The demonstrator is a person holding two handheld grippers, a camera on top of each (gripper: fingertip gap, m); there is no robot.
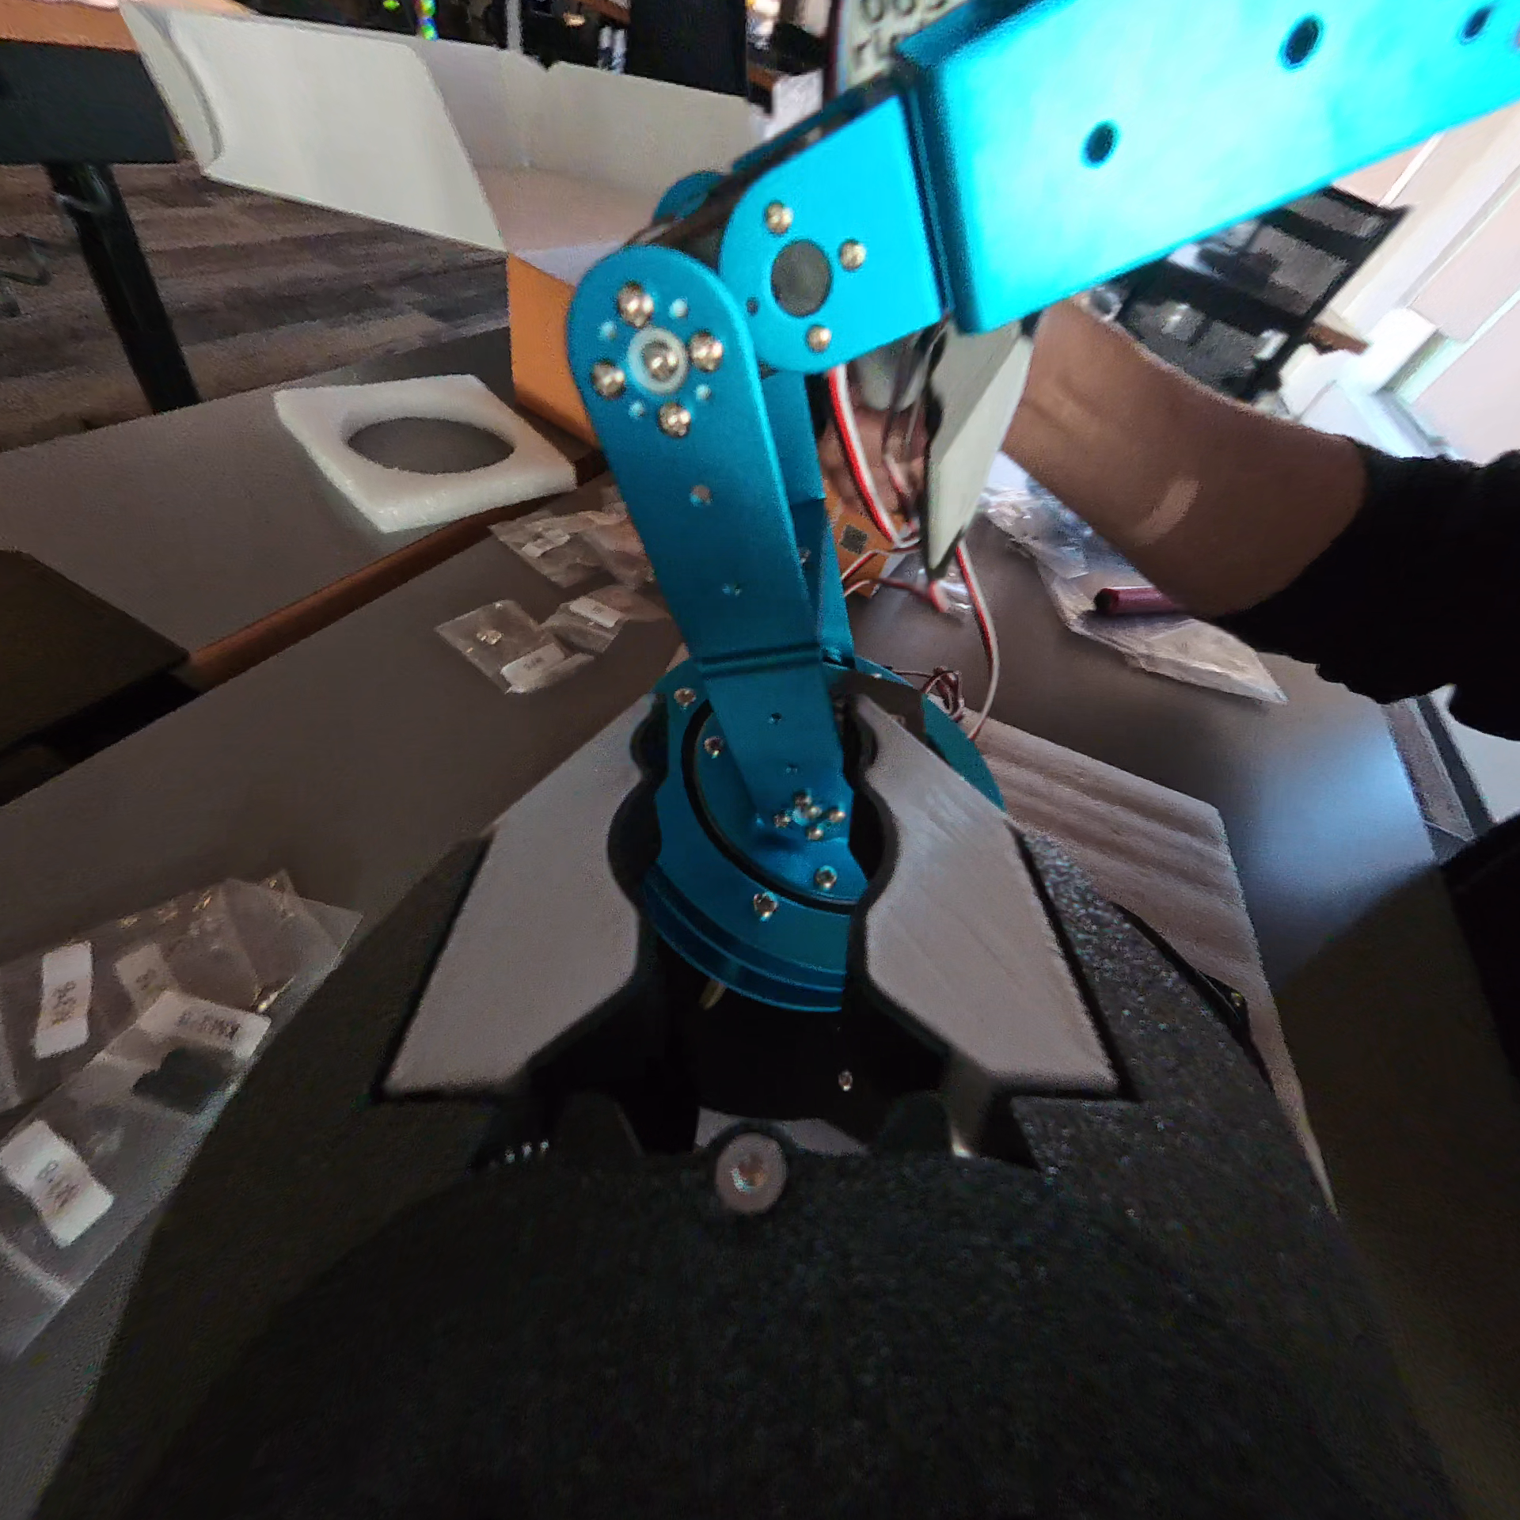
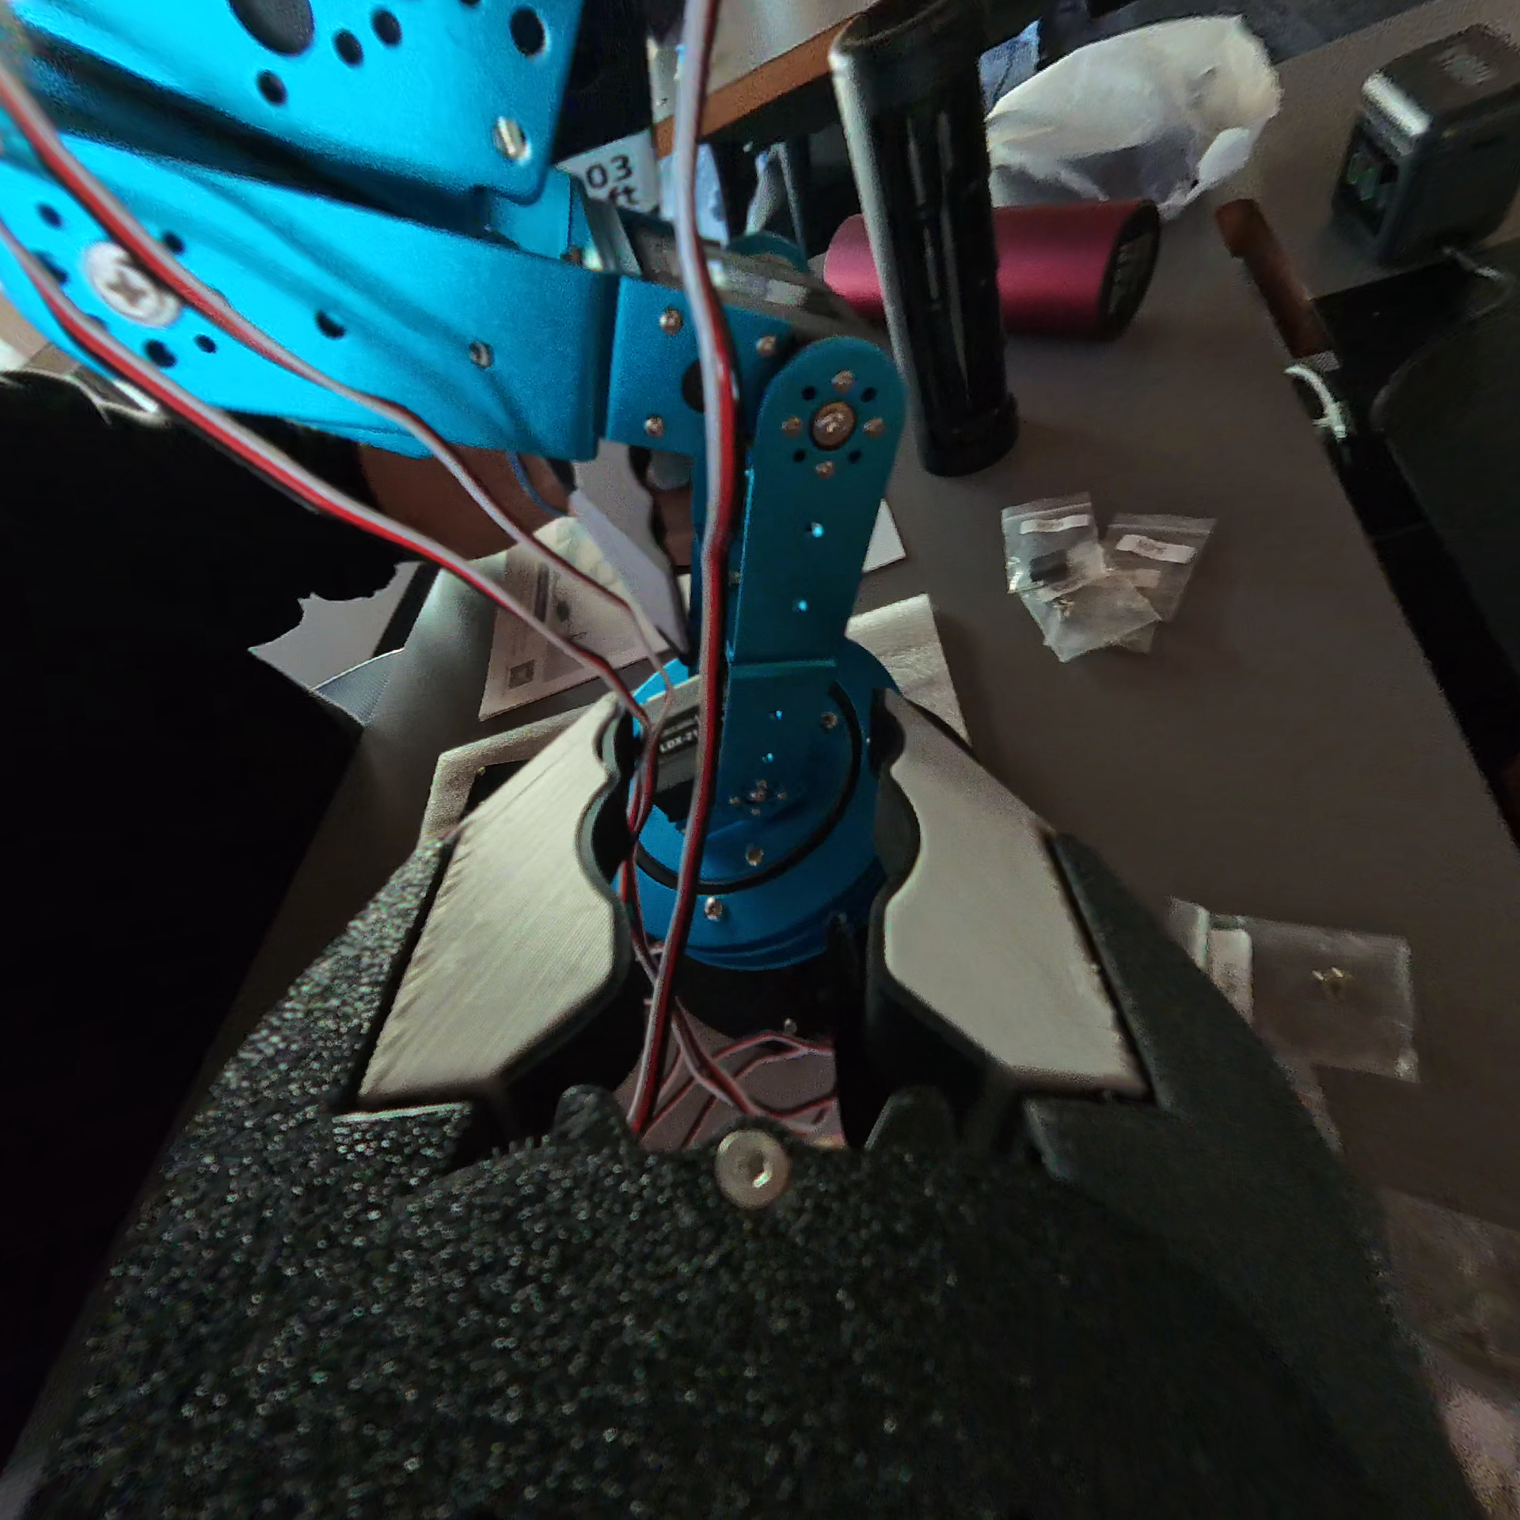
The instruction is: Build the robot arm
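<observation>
My left gripper angles down over the grey table, its two grey fingers closed in against the round blue base of a small blue metal robot arm, one finger on either side, the jaws only as wide as that base; my right gripper clasps the same round base from the opposite side in the same way, its fingers pressed to the rim; the blue robot arm's lower link rises upright from the base, then folds at the elbow joint so the upper link runs sideways overhead; red, white and black wires hang from it down past the base; a person's bare forearm in a black sleeve reaches in behind; clear plastic parts bags lie beside on the table; a white foam block with a round hole lies farther back; a black cylinder stands upright near a magenta cylinder lying on its side.
</observation>
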